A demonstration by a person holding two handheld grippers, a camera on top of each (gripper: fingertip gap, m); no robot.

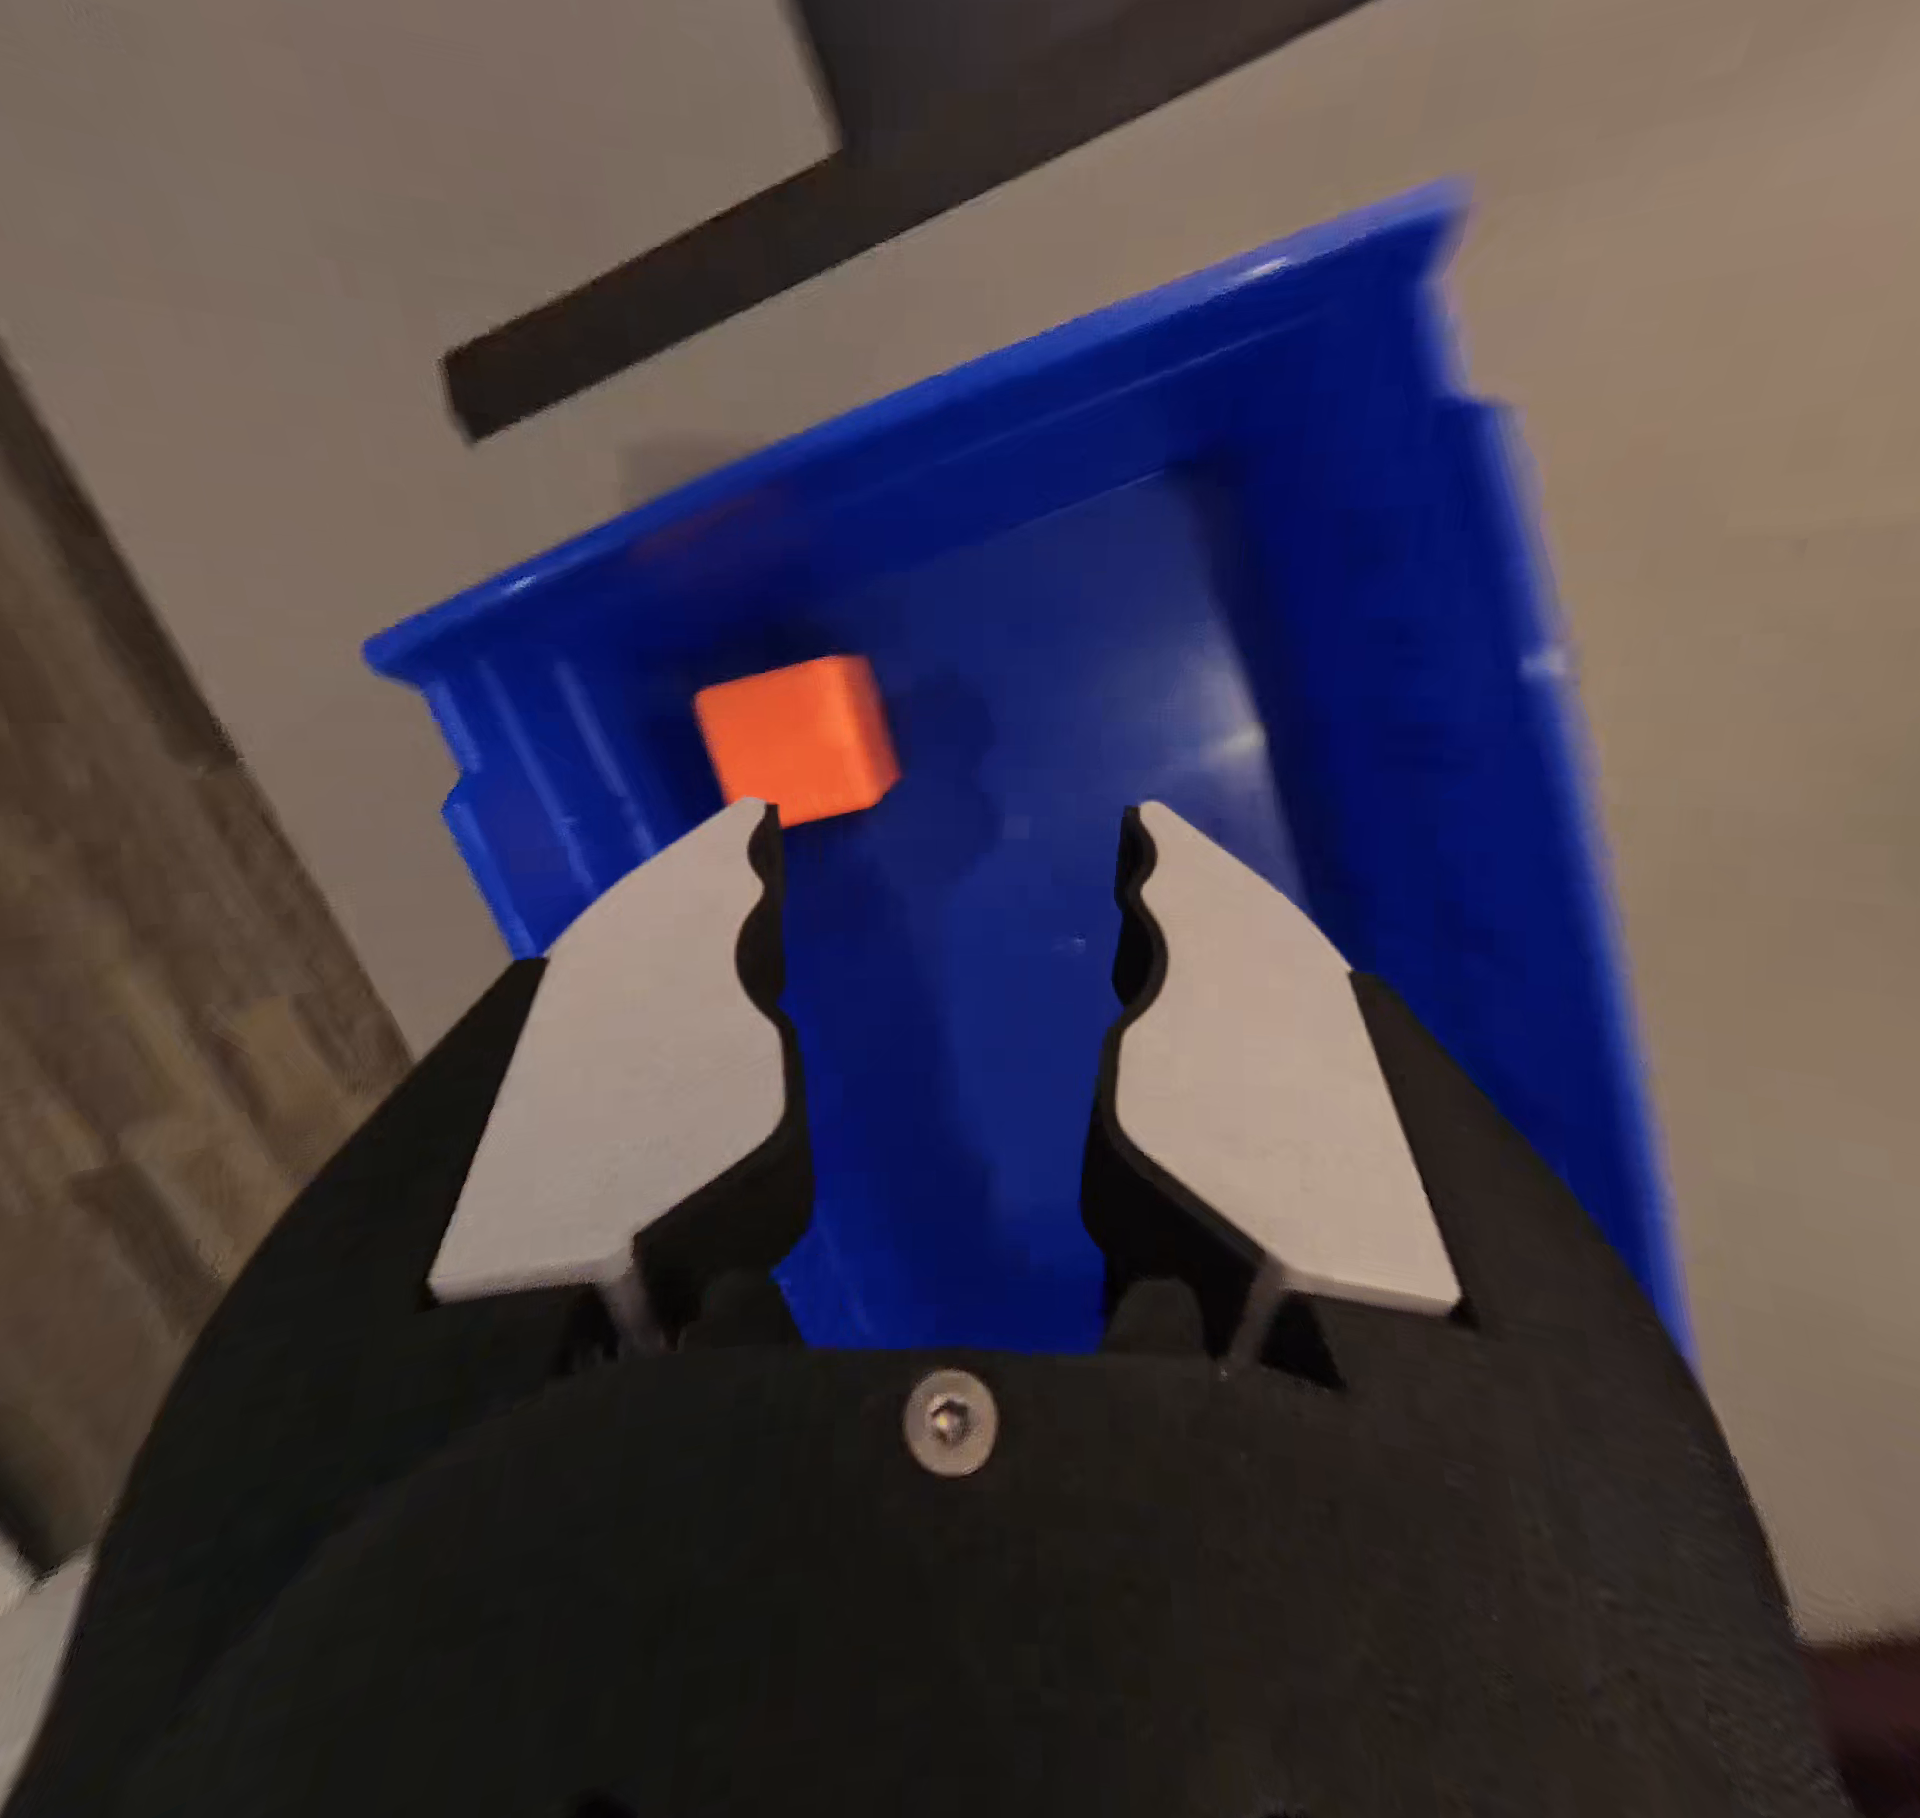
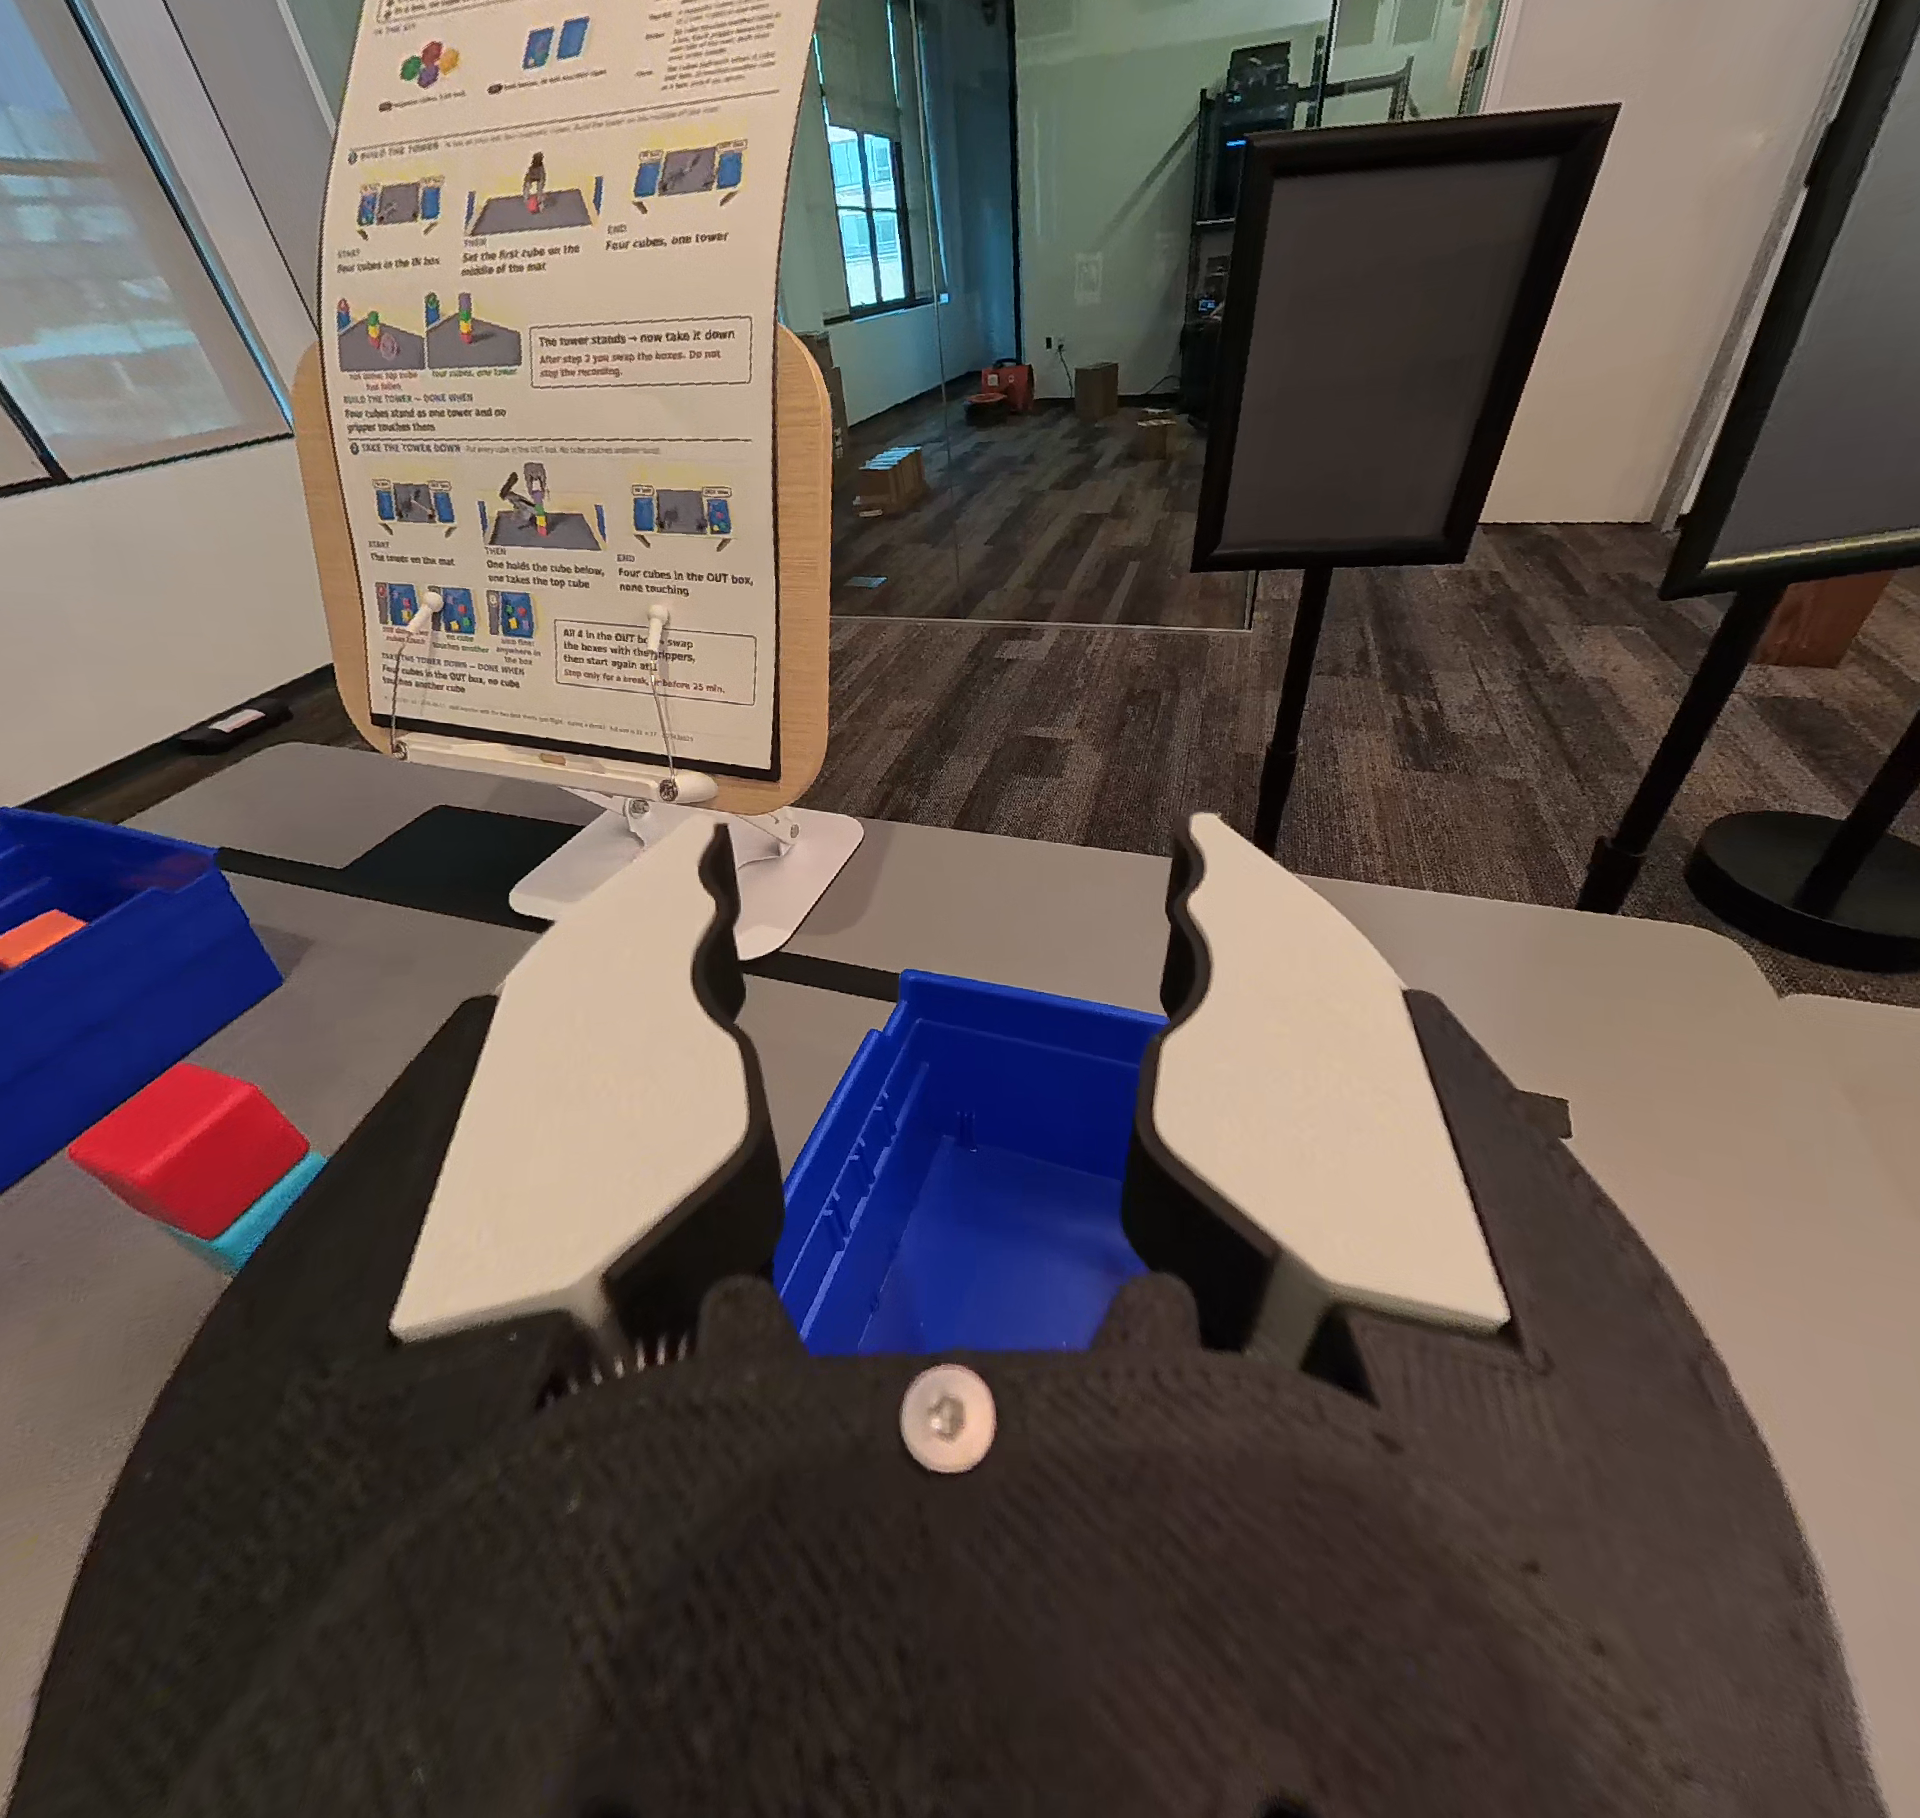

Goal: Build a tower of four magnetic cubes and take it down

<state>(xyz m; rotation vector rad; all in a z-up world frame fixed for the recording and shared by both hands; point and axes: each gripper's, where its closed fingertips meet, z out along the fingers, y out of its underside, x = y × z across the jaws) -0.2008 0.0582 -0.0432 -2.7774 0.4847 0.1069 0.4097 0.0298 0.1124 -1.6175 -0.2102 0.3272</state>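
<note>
Orange cube: lying in the blue bin, near its far left corner.
Left gripper: released, holding nothing, above the bin; cube just ahead, off the left fingertip.
Right gripper: released, holding nothing, over a second blue bin, well apart from the cube.
Nearer: left.
Red block: stacked on a light-blue one.

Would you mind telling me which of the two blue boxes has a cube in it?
The blue box on the left holds an orange cube; the other blue box looks empty.
</note>
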